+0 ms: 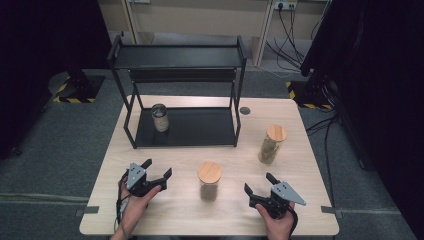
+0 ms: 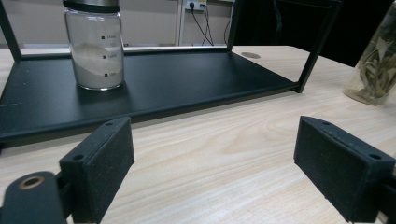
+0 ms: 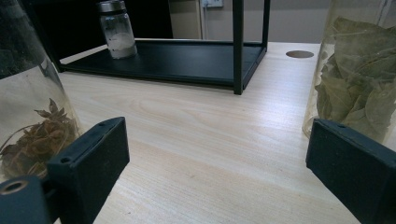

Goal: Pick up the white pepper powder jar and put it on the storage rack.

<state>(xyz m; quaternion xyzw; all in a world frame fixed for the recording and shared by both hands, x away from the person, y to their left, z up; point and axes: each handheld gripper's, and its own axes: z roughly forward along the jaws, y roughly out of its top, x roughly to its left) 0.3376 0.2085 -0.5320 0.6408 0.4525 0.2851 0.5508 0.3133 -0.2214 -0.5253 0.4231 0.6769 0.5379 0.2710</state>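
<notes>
Both the left gripper (image 1: pixel 159 168) and right gripper (image 1: pixel 258 182) are held wide open and empty, flanking a cork-lidded jar (image 1: pixel 209 181) between them, seemingly readied for grasping.

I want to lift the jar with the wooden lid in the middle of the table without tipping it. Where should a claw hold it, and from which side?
Grip the middle jar on its straight glass wall, below the wooden lid, probably coming level from the person's side. It stands upright with bare table around it, and both the left claw and the right claw are open nearby.
</notes>
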